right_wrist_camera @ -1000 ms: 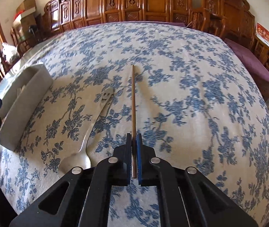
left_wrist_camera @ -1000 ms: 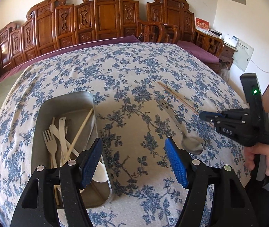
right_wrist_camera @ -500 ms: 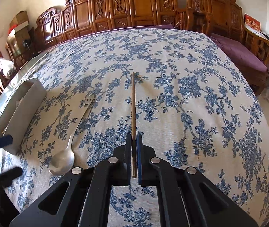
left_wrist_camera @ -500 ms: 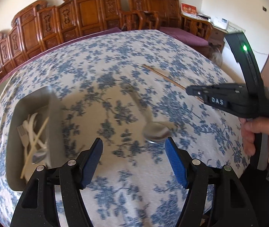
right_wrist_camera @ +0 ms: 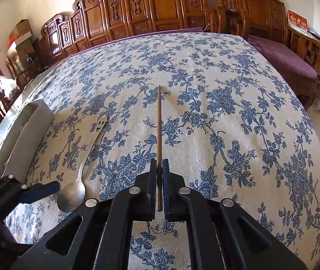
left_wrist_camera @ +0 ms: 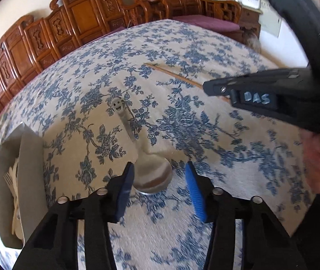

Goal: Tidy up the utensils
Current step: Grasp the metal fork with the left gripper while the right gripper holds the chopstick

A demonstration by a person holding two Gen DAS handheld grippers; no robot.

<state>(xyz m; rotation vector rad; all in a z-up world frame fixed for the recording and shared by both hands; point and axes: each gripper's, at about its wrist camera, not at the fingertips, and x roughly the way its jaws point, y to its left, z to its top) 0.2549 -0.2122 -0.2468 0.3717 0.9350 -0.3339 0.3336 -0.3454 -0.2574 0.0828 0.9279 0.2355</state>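
- My left gripper [left_wrist_camera: 158,177] is closing, its blue pads either side of the metal spoon's [left_wrist_camera: 152,175] bowl but not yet pressing it; the spoon lies on the flowered desk [left_wrist_camera: 205,135].
- My right gripper [right_wrist_camera: 159,180] is pressed together, pinching the wooden chopstick [right_wrist_camera: 159,121], which points to the far side.
- The grey tray [left_wrist_camera: 28,180] sits at the left, holding pale cutlery [left_wrist_camera: 13,180].
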